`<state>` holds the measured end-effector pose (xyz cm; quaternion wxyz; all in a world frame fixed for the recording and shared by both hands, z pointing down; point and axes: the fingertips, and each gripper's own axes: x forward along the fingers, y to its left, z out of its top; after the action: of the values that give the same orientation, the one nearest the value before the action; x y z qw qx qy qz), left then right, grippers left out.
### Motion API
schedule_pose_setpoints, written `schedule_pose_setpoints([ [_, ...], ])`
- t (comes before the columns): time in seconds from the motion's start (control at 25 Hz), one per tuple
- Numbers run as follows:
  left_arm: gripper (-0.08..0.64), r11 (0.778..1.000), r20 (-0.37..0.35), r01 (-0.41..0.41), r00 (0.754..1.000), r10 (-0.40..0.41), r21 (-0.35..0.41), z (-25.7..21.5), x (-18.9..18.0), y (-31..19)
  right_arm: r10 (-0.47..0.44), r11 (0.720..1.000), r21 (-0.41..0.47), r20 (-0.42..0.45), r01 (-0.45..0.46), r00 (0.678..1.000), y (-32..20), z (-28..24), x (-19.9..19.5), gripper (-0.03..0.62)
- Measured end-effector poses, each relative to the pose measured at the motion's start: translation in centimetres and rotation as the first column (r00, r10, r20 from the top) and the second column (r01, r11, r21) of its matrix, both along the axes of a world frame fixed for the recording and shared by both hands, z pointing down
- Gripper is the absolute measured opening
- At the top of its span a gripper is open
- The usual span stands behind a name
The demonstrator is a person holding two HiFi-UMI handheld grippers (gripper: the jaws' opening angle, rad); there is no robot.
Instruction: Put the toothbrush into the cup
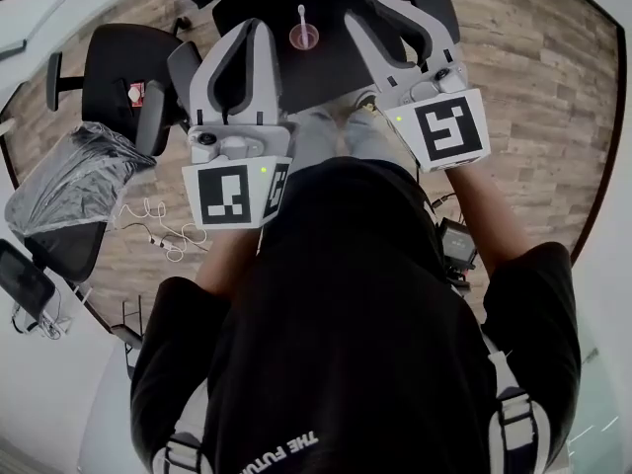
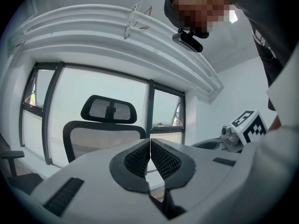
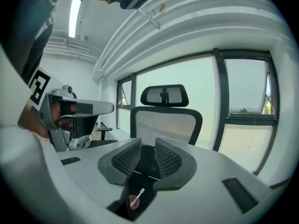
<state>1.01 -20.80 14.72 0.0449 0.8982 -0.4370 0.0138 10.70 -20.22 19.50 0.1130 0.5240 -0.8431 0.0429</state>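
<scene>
Left gripper (image 2: 150,148) jaws pressed together, nothing between; right gripper (image 3: 147,154) jaws apart, empty. Toothbrush (image 1: 302,16) stands in the pink cup (image 1: 304,38) on the dark table (image 1: 326,72). That's 12 o'clock in head view, between both grippers, touching neither.

One cup (image 1: 304,38), one toothbrush (image 1: 301,14), one counter (image 1: 308,79). Two grippers: the left hand-held gripper (image 2: 150,146) and the right hand-held gripper (image 3: 148,149). One black office chair (image 1: 107,75).
</scene>
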Motion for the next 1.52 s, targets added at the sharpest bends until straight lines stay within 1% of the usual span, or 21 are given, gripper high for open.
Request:
schedule_pose_setpoints([
  [0.12,0.021,1.000,-0.007,0.006,1.000,-0.006,0.022,-1.6,-0.2,0.7,0.011,0.999,0.044,0.023,-0.012,1.000,0.7,-3.4,0.7,0.084],
  [0.24,0.021,0.999,-0.010,0.020,1.000,-0.020,0.035,-2.7,-0.8,1.3,0.023,0.997,0.072,0.023,-0.025,0.999,1.4,-5.3,1.2,0.066],
  [0.36,0.021,0.998,-0.019,0.031,0.999,-0.030,0.046,-3.7,-1.2,1.6,0.010,0.998,0.069,0.039,-0.013,0.999,1.8,-6.1,1.0,0.046],
  [0.48,0.021,0.999,-0.024,0.025,0.999,-0.023,0.049,-4.2,-1.4,1.9,-0.033,0.998,0.050,0.072,0.030,0.997,2.3,-6.4,-0.1,0.020],
  [0.6,0.021,0.998,-0.019,0.026,1.000,-0.025,0.053,-4.3,-1.6,1.8,-0.064,0.997,0.049,0.063,0.061,0.996,2.2,-6.7,-0.9,0.018],
  [0.76,0.021,0.998,-0.011,0.038,0.999,-0.037,0.059,-4.5,-1.8,1.8,-0.070,0.996,0.059,0.085,0.065,0.994,1.9,-7.5,-0.6,0.018],
  [0.92,0.021,0.997,-0.010,0.046,0.999,-0.046,0.063,-4.5,-2.4,1.7,-0.067,0.996,0.072,0.077,0.061,0.995,1.6,-7.9,-0.7,0.018],
  [1.16,0.021,0.997,-0.006,0.037,0.999,-0.036,0.072,-4.8,-2.5,1.5,-0.058,0.996,0.078,0.098,0.050,0.993,1.4,-8.0,-0.9,0.018],
  [1.52,0.021,0.997,-0.025,0.052,0.998,-0.051,0.054,-4.4,-3.6,1.5,-0.044,0.997,0.073,0.095,0.037,0.995,0.9,-8.0,-1.3,0.018],
])
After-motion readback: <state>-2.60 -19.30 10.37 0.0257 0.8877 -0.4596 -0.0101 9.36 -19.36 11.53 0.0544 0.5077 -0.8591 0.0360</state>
